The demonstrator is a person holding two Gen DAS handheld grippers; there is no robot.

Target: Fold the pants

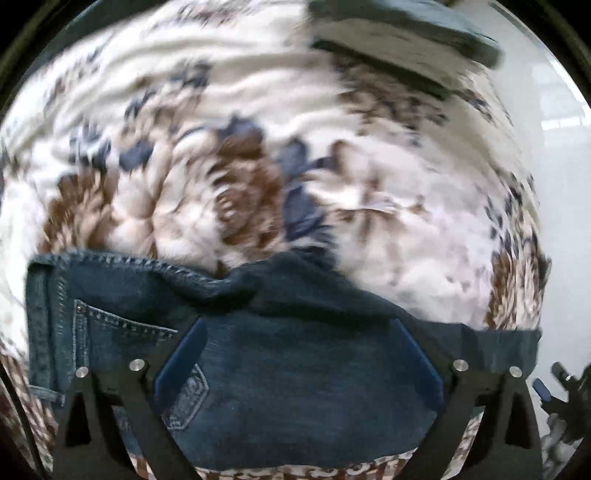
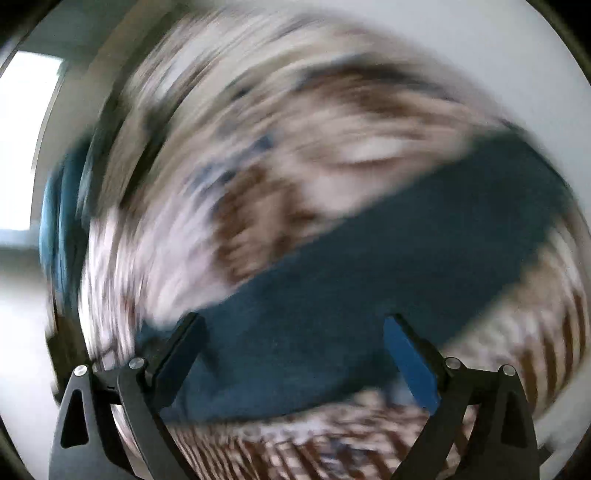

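left gripper [image 1: 297,325]: jaws spread wide over the jeans | jeans [image 1: 280,369]: dark denim, back pocket [image 1: 186,398] visible at left, lying on floral bedspread [image 1: 258,147] | right gripper [image 1: 565,387]: at right edge, state unclear | view blurred

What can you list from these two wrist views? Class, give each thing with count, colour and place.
dark blue denim pants: one, waistband and back pocket showing, lying on the bedspread, under both tongs.
floral fabric bedspread: one, white with brown and navy flowers, filling both views.
dark folded stack: one, grey-green, far edge of the bedspread; too blurred to identify.
left tongs: one, black with blue pads, open over the pants.
right tongs: one, black with blue pads, open over the pants.
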